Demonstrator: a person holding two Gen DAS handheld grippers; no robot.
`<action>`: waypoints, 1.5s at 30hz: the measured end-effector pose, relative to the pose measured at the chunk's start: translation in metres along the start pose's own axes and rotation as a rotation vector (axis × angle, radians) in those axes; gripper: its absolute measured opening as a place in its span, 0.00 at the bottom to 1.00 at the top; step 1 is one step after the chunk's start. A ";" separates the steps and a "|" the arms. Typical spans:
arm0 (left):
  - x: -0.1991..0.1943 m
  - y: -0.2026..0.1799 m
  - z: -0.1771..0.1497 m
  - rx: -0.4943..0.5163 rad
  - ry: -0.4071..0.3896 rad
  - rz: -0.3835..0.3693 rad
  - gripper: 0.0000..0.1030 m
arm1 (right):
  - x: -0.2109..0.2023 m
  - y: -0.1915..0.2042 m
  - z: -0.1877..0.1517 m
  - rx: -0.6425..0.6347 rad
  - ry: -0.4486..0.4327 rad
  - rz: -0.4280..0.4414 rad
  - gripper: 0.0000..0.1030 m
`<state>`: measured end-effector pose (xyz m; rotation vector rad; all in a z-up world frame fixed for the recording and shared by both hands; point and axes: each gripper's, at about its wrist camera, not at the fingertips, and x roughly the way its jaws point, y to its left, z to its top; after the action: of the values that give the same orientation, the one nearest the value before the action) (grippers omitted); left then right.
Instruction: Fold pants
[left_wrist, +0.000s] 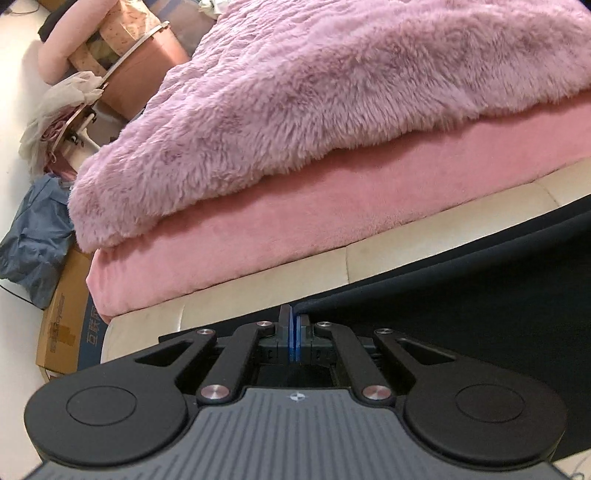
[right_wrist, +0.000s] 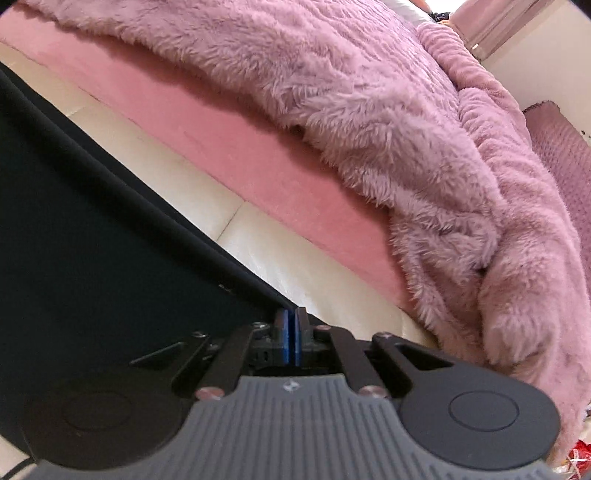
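Pants (left_wrist: 480, 291) — edge pinched in both hand-held grippers, L (left_wrist: 294, 320) & R (right_wrist: 291, 316)

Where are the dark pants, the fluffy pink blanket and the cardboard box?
dark pants (left_wrist: 461, 295), left wrist view, stretched panel.
fluffy pink blanket (right_wrist: 369, 92), right wrist view, furry top.
cardboard box (left_wrist: 62, 314), left wrist view, side face.

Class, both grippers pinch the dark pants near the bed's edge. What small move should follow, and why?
Probably carry both corners forward together. The left gripper and right gripper are each shut on the dark pants, whose edge looks taut between them, beside the cream bed frame.
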<state>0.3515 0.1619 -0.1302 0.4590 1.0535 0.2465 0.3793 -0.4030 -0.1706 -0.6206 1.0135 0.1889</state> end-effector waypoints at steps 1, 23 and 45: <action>0.003 -0.001 0.000 0.005 0.005 0.002 0.01 | 0.003 0.000 0.000 0.006 0.002 0.002 0.00; -0.075 -0.027 -0.062 -0.201 -0.131 -0.377 0.21 | -0.099 -0.028 -0.162 1.085 -0.217 0.004 0.54; -0.081 -0.080 -0.105 -0.184 0.095 -0.504 0.00 | -0.060 -0.035 -0.243 1.531 -0.199 0.085 0.02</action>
<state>0.2186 0.0839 -0.1491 0.0074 1.1917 -0.0848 0.1843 -0.5613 -0.1975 0.8218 0.7206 -0.4418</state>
